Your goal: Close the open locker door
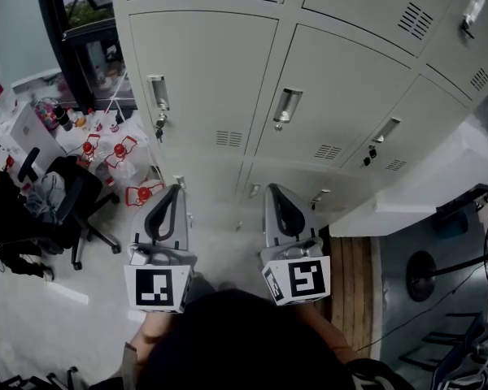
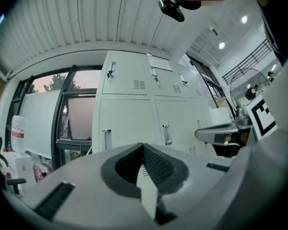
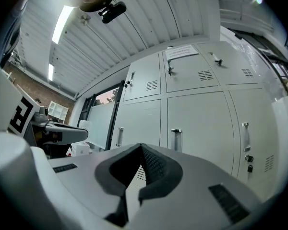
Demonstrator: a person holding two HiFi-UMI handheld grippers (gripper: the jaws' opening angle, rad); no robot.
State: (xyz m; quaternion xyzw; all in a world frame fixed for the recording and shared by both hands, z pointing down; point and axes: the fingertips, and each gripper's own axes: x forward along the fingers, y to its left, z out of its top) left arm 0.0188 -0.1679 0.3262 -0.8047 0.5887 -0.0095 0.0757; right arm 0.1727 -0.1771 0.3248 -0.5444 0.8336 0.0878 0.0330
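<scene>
A bank of pale grey lockers (image 1: 220,63) fills the head view, its doors fitted with metal handles (image 1: 286,104). At the right a white panel (image 1: 423,185) juts out from the bank toward me; it looks like the open locker door, seen edge-on from above. My left gripper (image 1: 176,187) and right gripper (image 1: 270,187) are side by side low in the view, pointing at the lockers and a little short of them. Both are shut with nothing between the jaws. The left gripper view (image 2: 143,145) and right gripper view (image 3: 141,145) show only closed doors ahead.
A black office chair (image 1: 65,210) and red-capped containers (image 1: 122,149) crowd the floor at the left, beside a dark-framed window (image 1: 81,39). A standing fan (image 1: 427,275) and a wooden strip (image 1: 354,275) lie to the right, below the jutting panel.
</scene>
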